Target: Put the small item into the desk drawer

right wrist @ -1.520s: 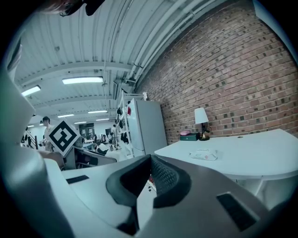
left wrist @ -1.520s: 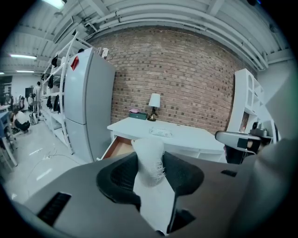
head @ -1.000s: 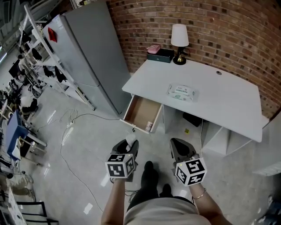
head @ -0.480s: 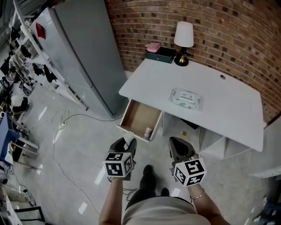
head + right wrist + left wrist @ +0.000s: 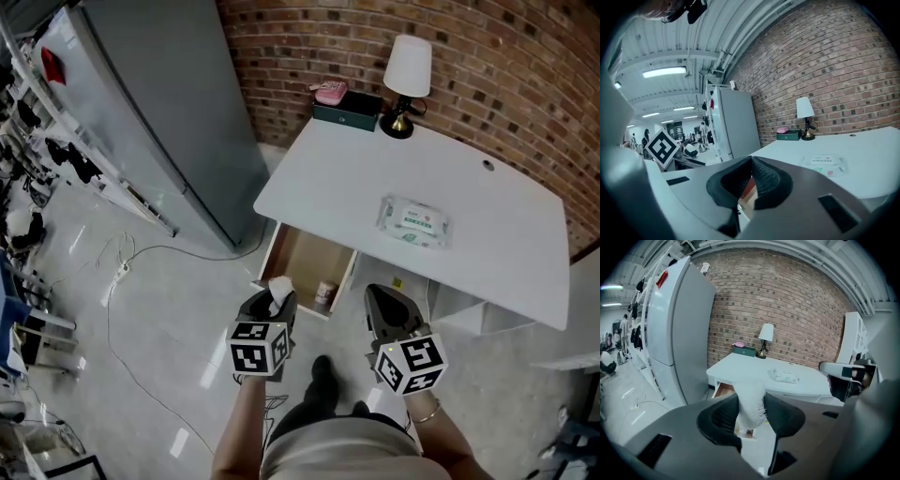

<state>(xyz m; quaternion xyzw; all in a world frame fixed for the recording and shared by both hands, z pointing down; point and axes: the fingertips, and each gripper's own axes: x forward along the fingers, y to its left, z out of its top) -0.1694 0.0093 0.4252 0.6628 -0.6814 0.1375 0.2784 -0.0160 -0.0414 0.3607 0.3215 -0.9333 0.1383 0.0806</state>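
Nearest, the left claw (image 5: 751, 405) is clamped on the small item (image 5: 750, 392), a limp white scrap of cloth with a frayed edge standing up between its jaws, the right claw (image 5: 750, 163) beside it pressed shut on nothing, and beyond both the open drawer (image 5: 305, 251) juts from the white surface (image 5: 347, 178).

Head view looks steeply down on the desk (image 5: 375, 187); both gripper views face it.
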